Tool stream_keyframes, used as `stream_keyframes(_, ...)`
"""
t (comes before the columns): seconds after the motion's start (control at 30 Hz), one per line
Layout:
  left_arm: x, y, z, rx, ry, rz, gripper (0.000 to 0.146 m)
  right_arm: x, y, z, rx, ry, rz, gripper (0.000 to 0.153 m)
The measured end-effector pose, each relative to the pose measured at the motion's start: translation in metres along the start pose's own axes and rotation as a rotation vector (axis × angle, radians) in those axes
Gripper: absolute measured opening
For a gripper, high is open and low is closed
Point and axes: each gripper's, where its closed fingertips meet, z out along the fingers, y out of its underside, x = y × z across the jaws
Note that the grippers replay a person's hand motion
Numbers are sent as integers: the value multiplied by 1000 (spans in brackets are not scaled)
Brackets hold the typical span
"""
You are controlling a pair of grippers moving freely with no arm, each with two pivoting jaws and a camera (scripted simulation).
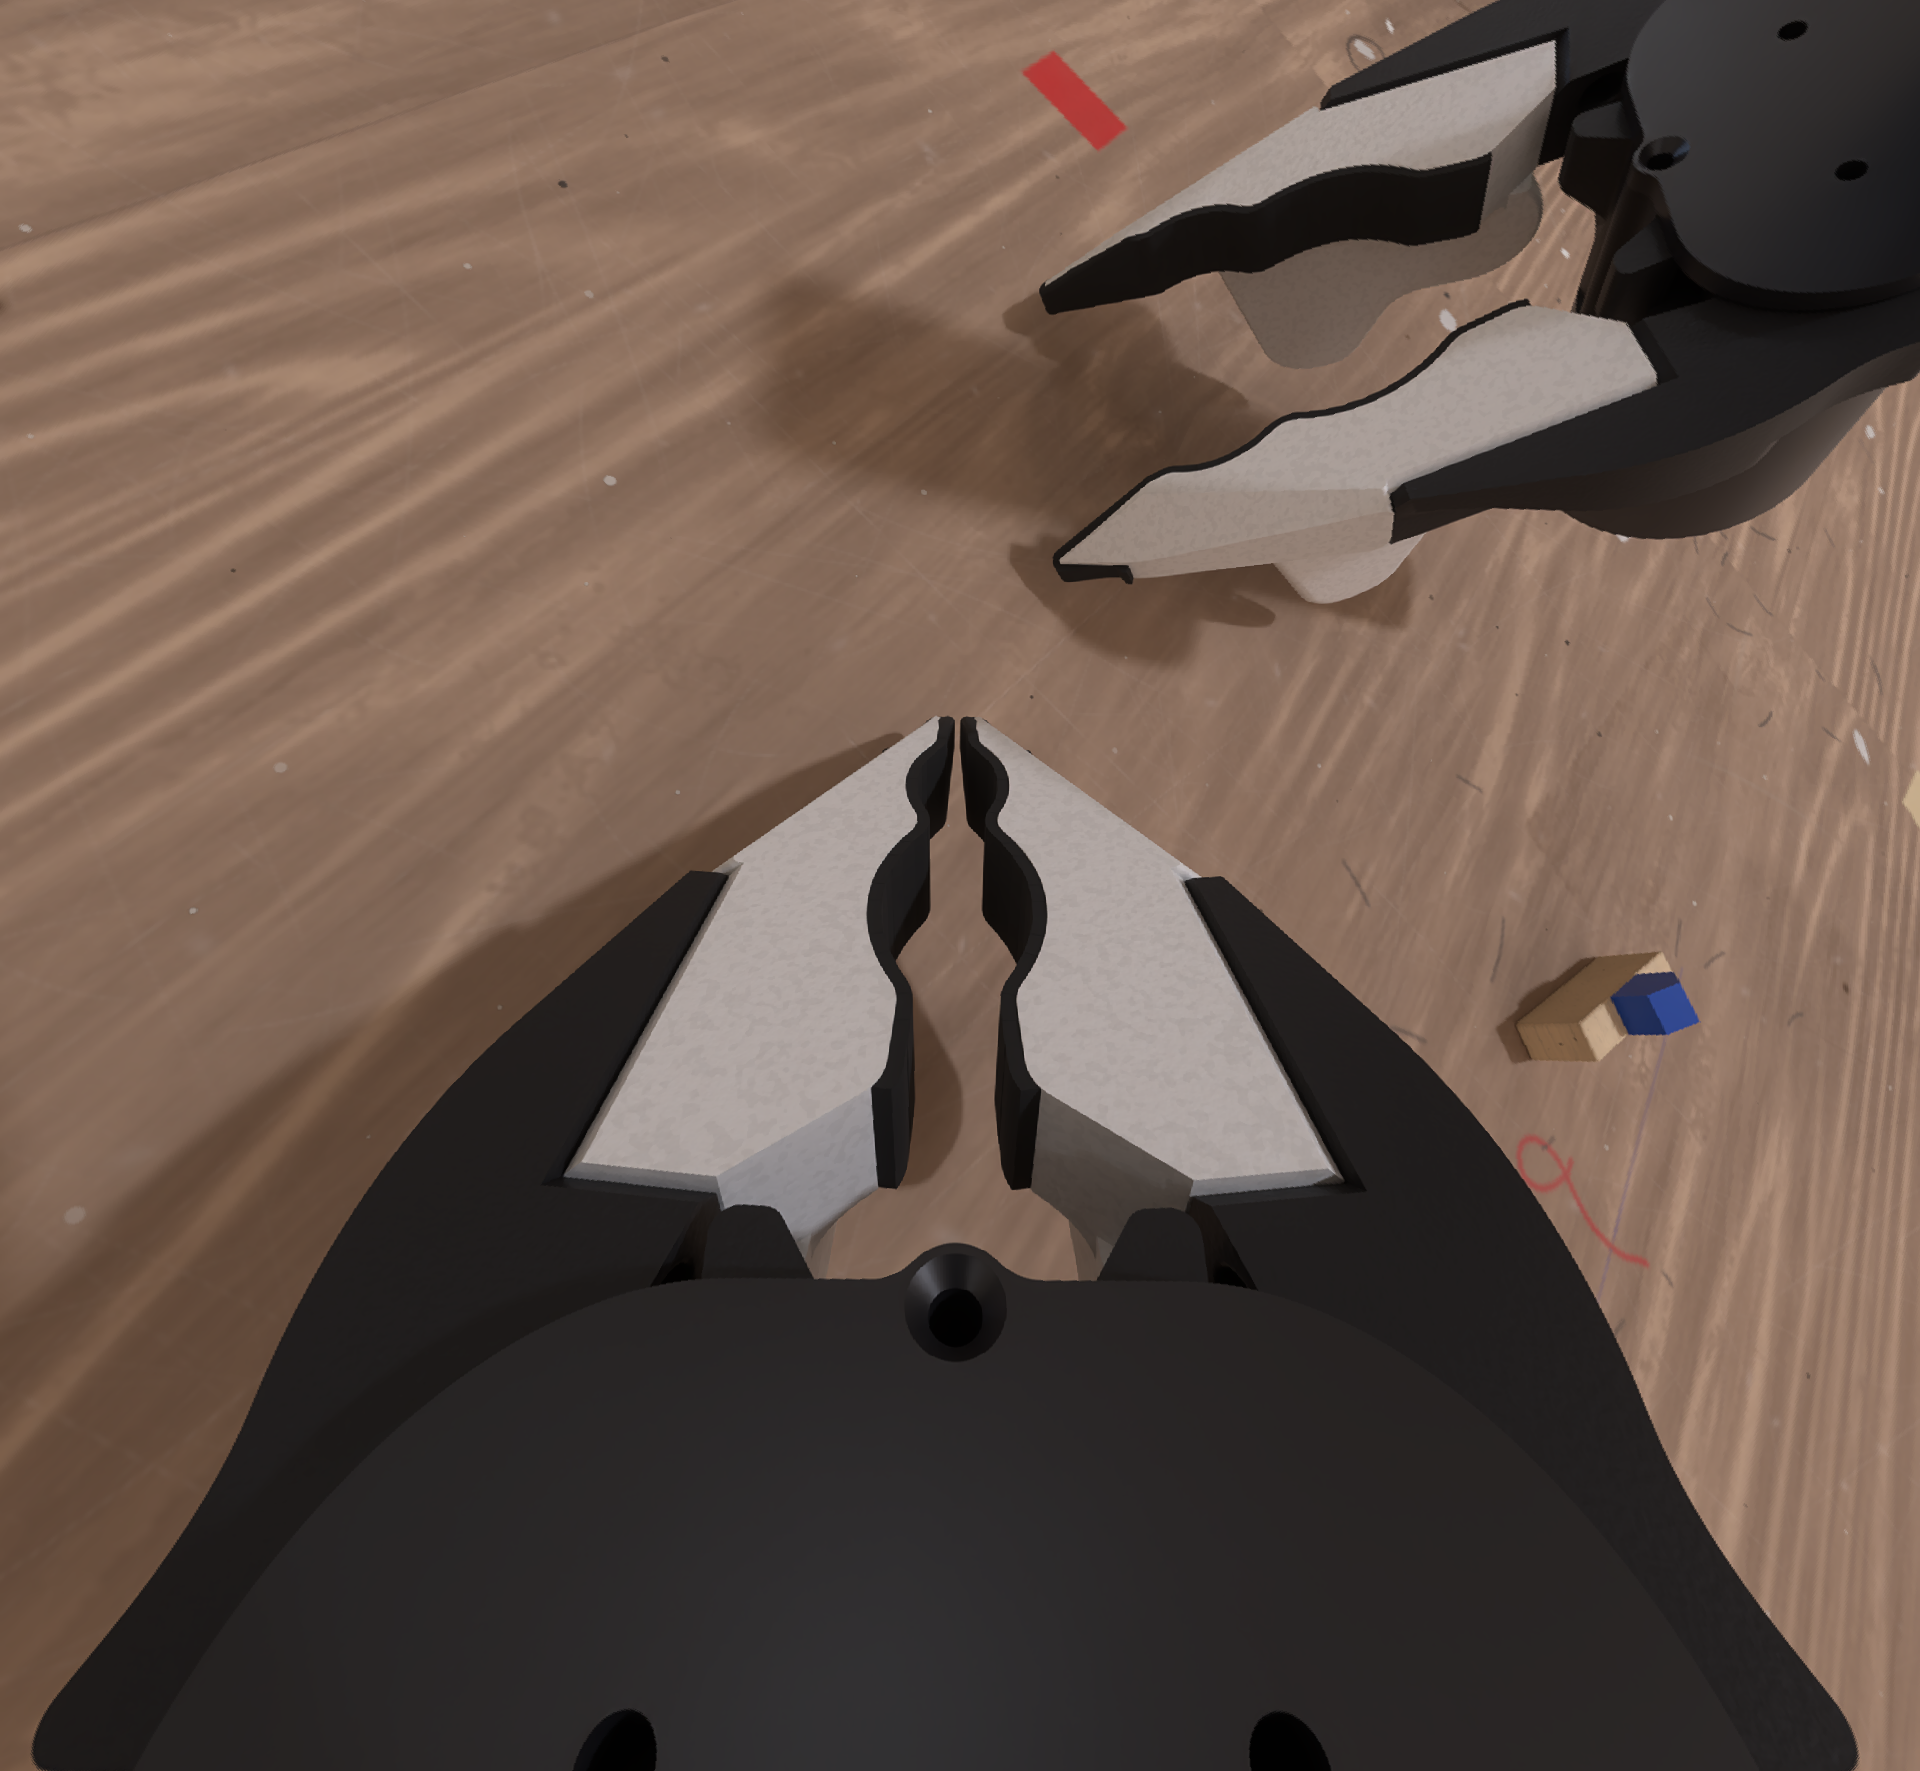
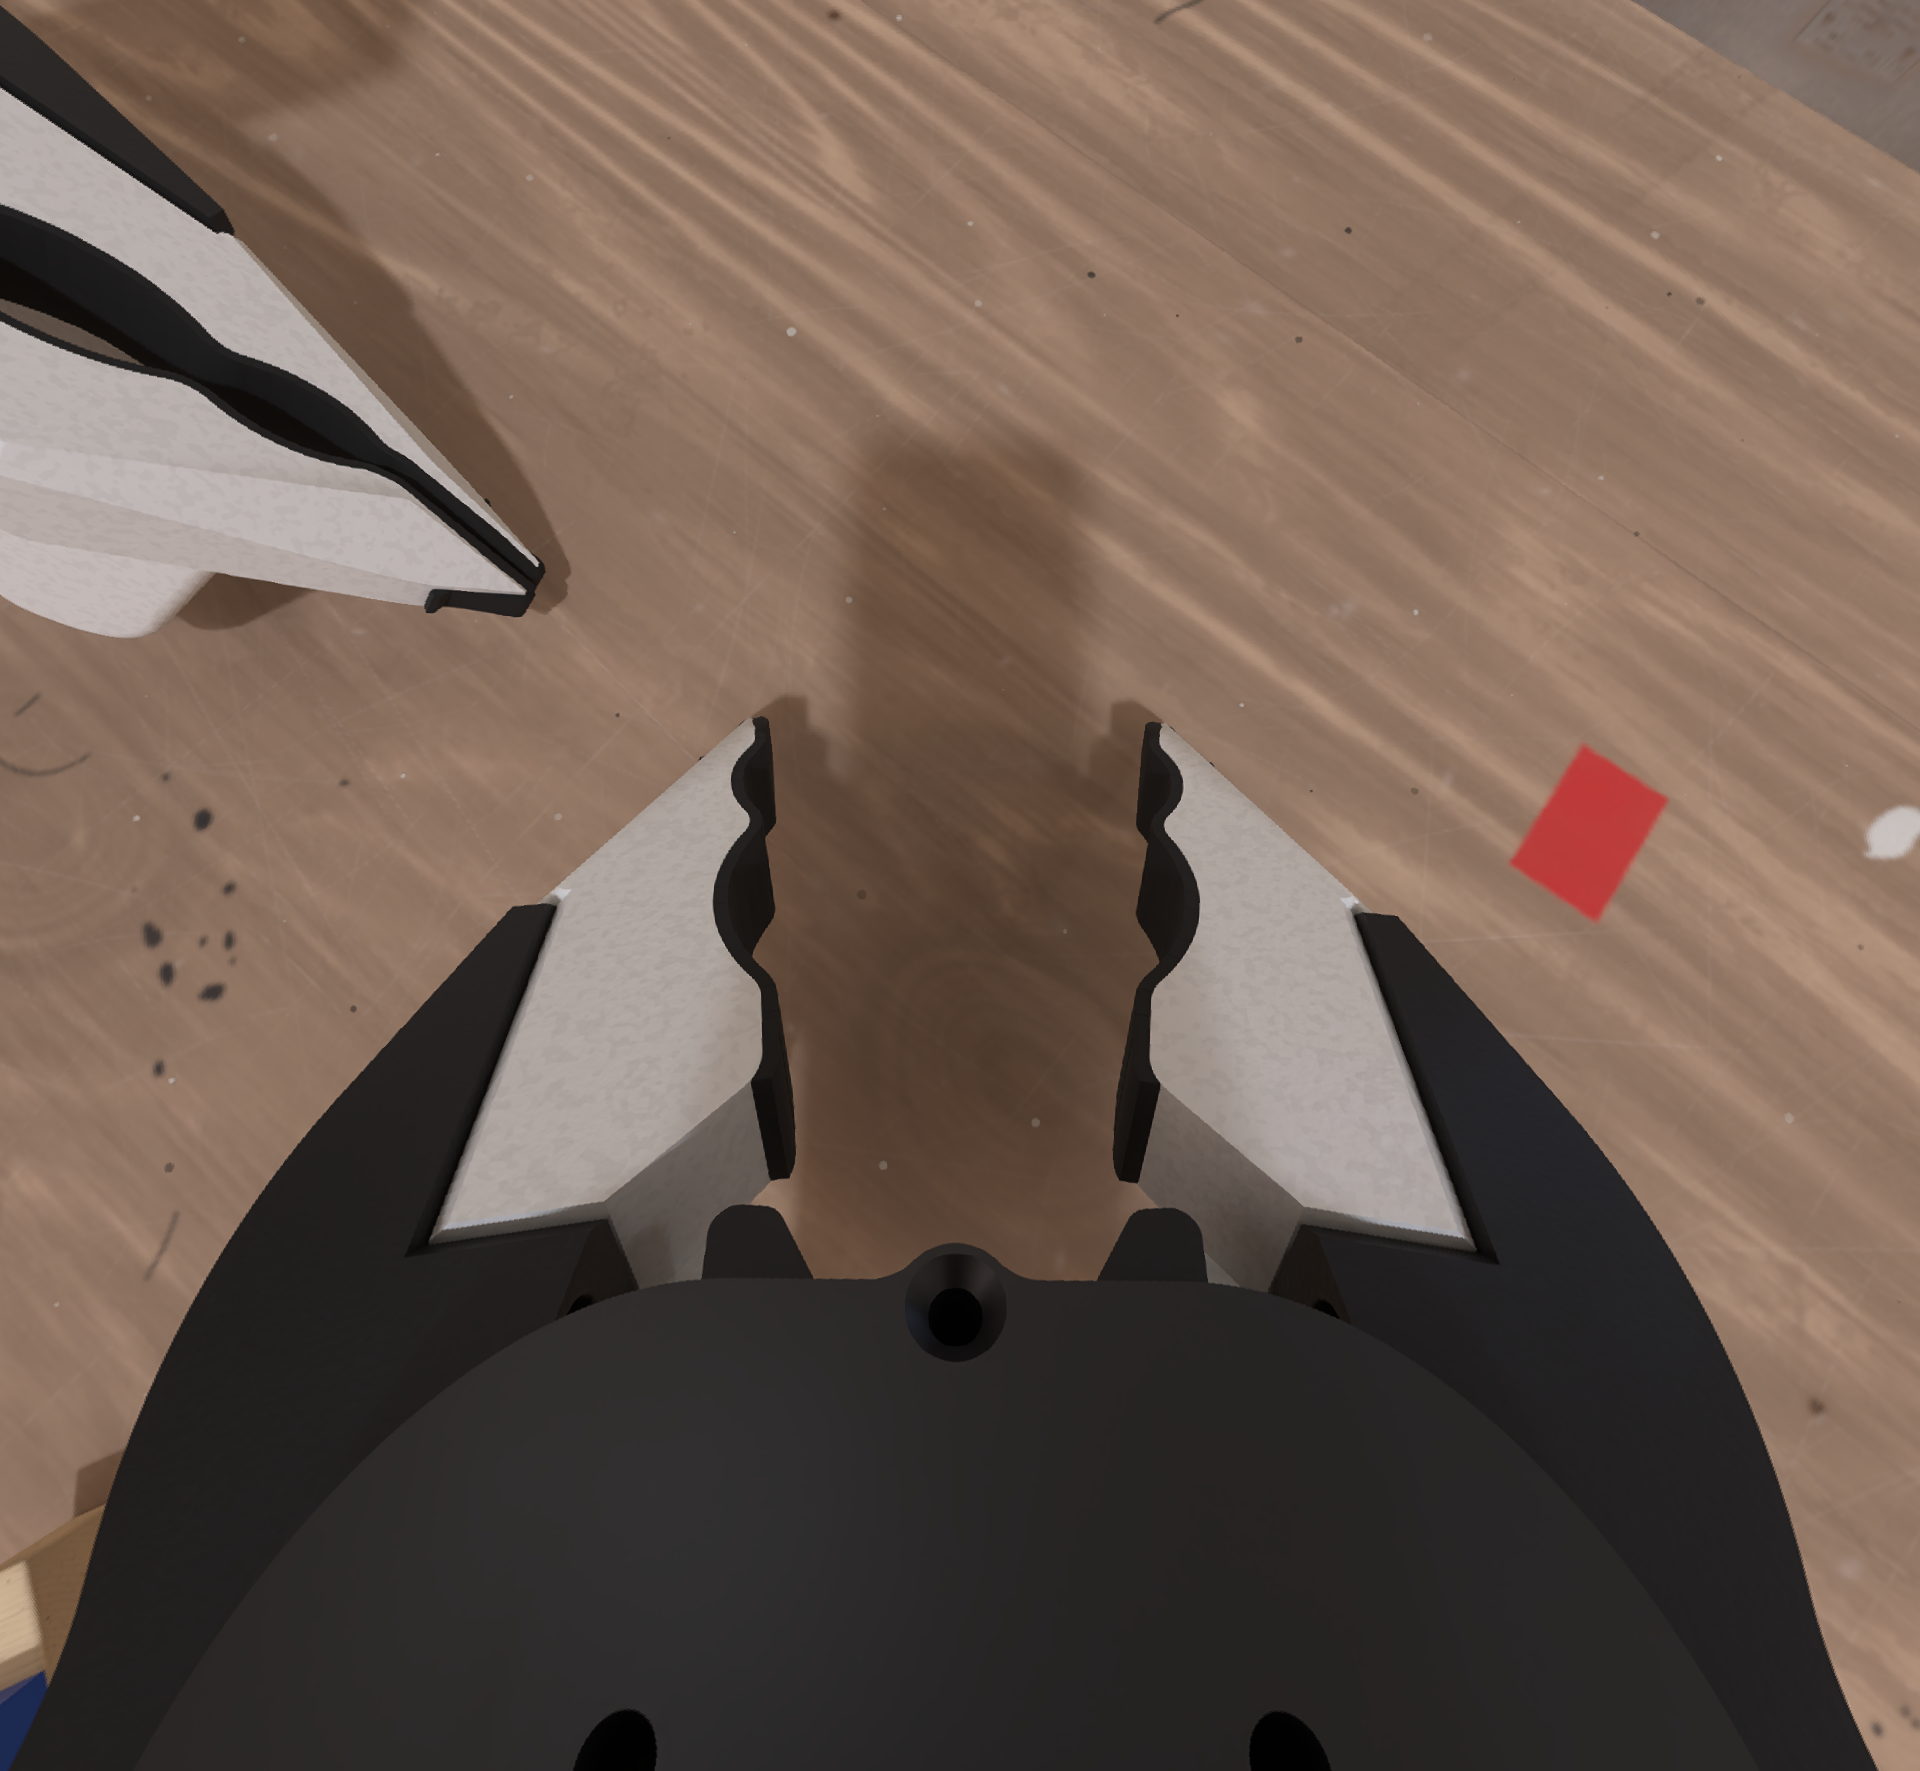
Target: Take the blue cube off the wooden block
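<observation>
blue cube [image 1: 1654, 1004] | resting on wooden block [image 1: 1579, 1020], far from surface [image 1: 416, 371] edges | left tongs [image 1: 956, 729] clenched, empty | right tongs [image 2: 954, 734] released | advised: approach with released tongs, grip cube sides, lift straight up.

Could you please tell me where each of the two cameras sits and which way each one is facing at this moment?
Left wrist view: on the left gripper, looking down along its shut fingers at the table; the open right gripper is ahead to the right, and the blue cube is against the wooden block.
Right wrist view: on the right gripper, looking down along its open fingers at the table; the left gripper shows on the left.
Shared: the table, the red patch, both grippers.
</observation>
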Motion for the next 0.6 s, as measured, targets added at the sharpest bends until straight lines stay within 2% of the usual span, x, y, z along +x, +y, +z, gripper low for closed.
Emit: stream_keyframes(0.6, 0, 1, 1, -5, -21, 23, 1, 0, -1, 0, -22, -4, -6, 71)
